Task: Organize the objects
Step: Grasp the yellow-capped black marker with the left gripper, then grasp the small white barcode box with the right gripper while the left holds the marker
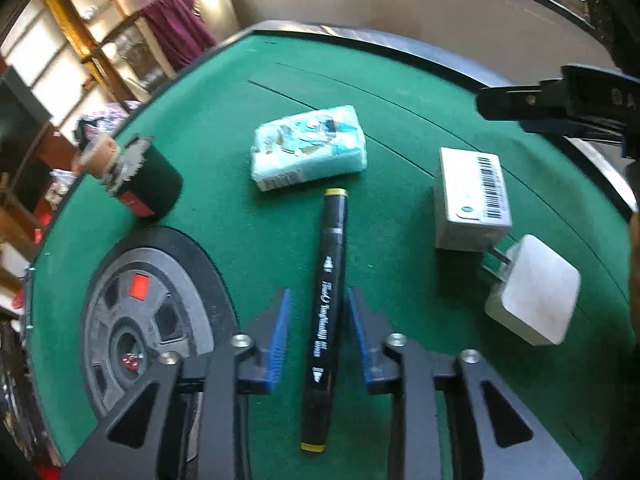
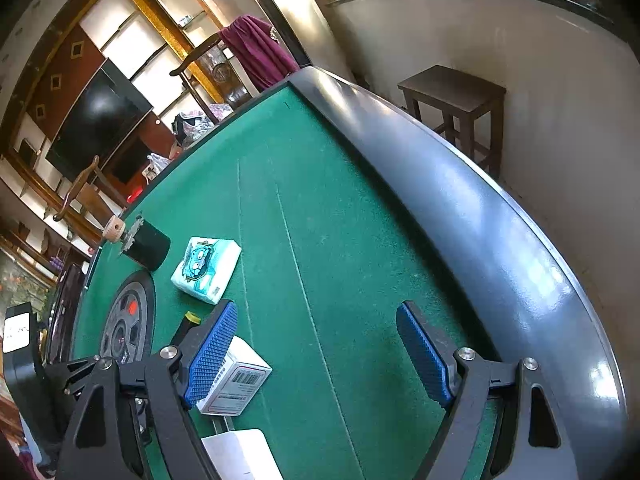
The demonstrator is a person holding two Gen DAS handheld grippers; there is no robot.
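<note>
Five loose items on one green felt counter, entered largest to smallest, with both tools.

- Counter: green felt top with a dark padded rim; a round grey hub with a red square is set into it at the near left.
- Right tool: wide open, nothing between its blue pads; it hangs over bare felt, just right of the white box. Judged idle for this step.
- Left tool: angled steeply down over the marker, its blue pads drawn in close on either side of the barrel. Narrow gaps show on both sides, so no firm grip yet; the marker lies flat on the felt.
- Black cup: tipped on its side at far left, with a cork-coloured piece at its mouth.
- Tissue pack: pale blue with a cartoon print, just beyond the marker's far end.
- White box: barcode label on top, well right of the marker.
- White charger plug: prongs pointing toward the box, just beside it.
- Marker: black, yellow-banded at both ends, lying lengthwise between the left tool's pads.
- Step in hand, judged: picking up the marker. Next move calls for closing fully on the mid-barrel, then a straight lift clear of the tissue pack.
</note>
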